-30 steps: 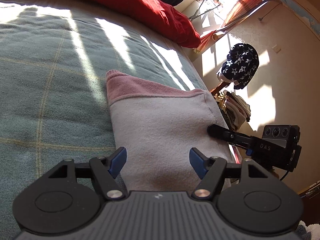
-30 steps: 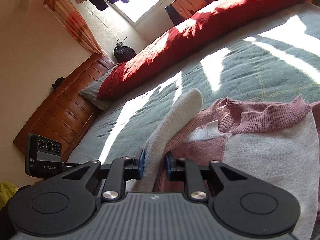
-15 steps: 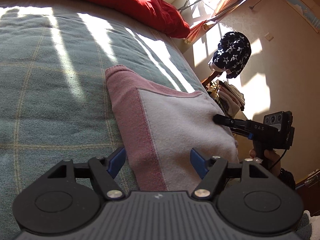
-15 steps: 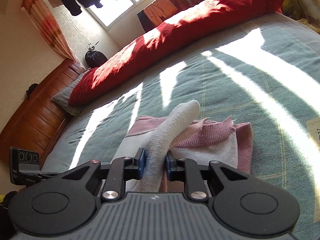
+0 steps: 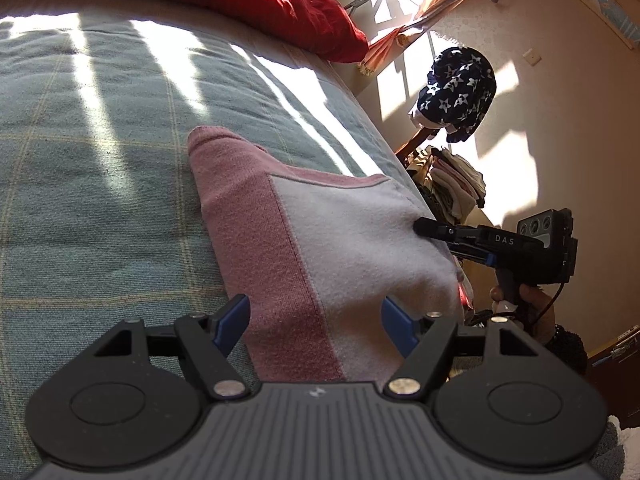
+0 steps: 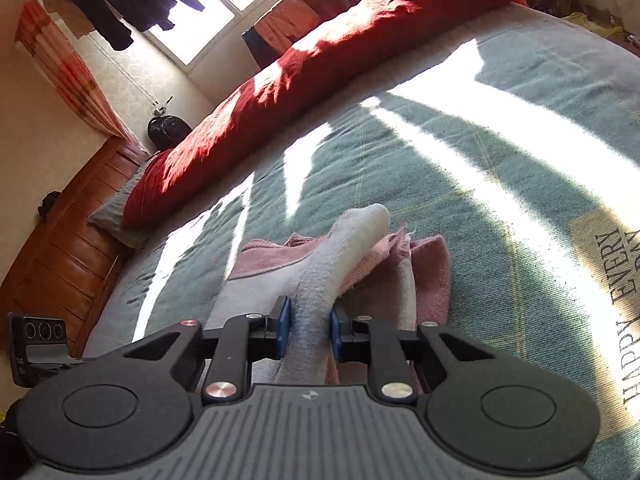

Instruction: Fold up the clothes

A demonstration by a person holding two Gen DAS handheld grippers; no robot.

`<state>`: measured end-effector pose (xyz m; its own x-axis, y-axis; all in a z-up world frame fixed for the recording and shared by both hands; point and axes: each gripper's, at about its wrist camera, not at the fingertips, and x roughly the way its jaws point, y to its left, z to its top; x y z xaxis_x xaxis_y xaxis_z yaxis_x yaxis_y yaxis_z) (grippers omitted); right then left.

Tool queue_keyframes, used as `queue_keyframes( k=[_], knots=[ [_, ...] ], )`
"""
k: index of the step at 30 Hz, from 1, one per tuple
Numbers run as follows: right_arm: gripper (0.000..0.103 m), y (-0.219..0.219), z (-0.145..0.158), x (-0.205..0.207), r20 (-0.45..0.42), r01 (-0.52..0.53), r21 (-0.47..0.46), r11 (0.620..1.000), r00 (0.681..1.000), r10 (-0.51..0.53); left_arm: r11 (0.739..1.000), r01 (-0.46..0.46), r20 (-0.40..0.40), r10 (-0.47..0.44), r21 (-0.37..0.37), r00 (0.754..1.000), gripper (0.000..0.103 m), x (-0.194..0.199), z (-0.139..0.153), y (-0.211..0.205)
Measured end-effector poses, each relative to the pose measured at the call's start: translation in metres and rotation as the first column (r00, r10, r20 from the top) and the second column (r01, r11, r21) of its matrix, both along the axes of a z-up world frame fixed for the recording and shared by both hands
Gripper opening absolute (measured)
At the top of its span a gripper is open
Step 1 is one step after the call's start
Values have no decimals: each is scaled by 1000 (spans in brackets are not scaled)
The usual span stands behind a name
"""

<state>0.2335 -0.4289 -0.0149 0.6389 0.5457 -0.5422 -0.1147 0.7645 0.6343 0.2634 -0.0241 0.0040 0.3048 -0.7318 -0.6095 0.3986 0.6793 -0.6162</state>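
Through the left wrist view we see the sweater lying folded on the bed, a fuzzy knit with a pink band beside a pale grey panel, its far corner squared off. Our left gripper hangs over its near edge, jaws spread wide with nothing pinched between the blue pads. Only this view shows a hand gripping the right gripper's handle past the bed's edge. The right wrist view alone shows the sleeve, a pale tube rising from the pink folds, with the right gripper clamped narrowly on it. A red duvet lies rumpled beyond.
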Motion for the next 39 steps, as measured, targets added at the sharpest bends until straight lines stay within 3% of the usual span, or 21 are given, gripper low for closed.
queue_keyframes(
  k=[4,9,11,14,18,21,24,25,26,28,31,35,38,39],
  knots=[
    [23,-8,-26,7,-102,29,-12,1000,994,-30,1000,15,-10,-15,7,1000,73,-2,-3,-7],
    [23,-22,-49,-2,-137,61,26,998,989,-57,999,34,4,-34,20,999,73,-2,1,-18],
    [29,-22,-39,-9,-108,64,1,998,992,-64,999,41,26,-41,28,999,73,-1,7,-26],
    [30,-16,-14,-22,-33,66,-80,995,997,-69,998,55,74,-57,20,996,73,2,18,-40],
    [30,2,24,-46,108,-8,-106,994,994,20,998,68,107,-68,4,992,73,8,23,-55],
    [30,35,27,-54,127,-121,-146,982,982,140,996,83,95,-84,10,992,73,14,17,-66],
    [30,54,1,-51,53,-155,-250,956,983,173,995,94,71,-96,37,993,73,22,-1,-78],
    [28,51,-17,-50,6,-143,-268,953,989,150,994,104,43,-106,40,993,73,26,-10,-82],
    [14,47,-32,-50,-32,-133,-282,950,991,129,993,114,16,-115,43,993,72,29,-20,-85],
    [0,34,-47,-59,-34,-109,-238,965,994,104,990,128,-9,-128,59,992,72,33,-34,-92],
    [0,25,-48,-71,-26,-77,-202,976,997,73,988,137,-14,-137,74,991,73,40,-35,-102],
    [19,51,-19,-82,71,-72,-287,955,993,96,983,134,26,-138,122,990,73,40,-18,-110],
    [19,81,-3,-87,136,-134,-363,922,971,195,980,146,76,-157,133,985,73,32,-8,-112],
    [19,87,-6,-88,123,-149,-389,909,970,212,979,152,88,-165,138,982,73,29,-7,-113]
  ],
)
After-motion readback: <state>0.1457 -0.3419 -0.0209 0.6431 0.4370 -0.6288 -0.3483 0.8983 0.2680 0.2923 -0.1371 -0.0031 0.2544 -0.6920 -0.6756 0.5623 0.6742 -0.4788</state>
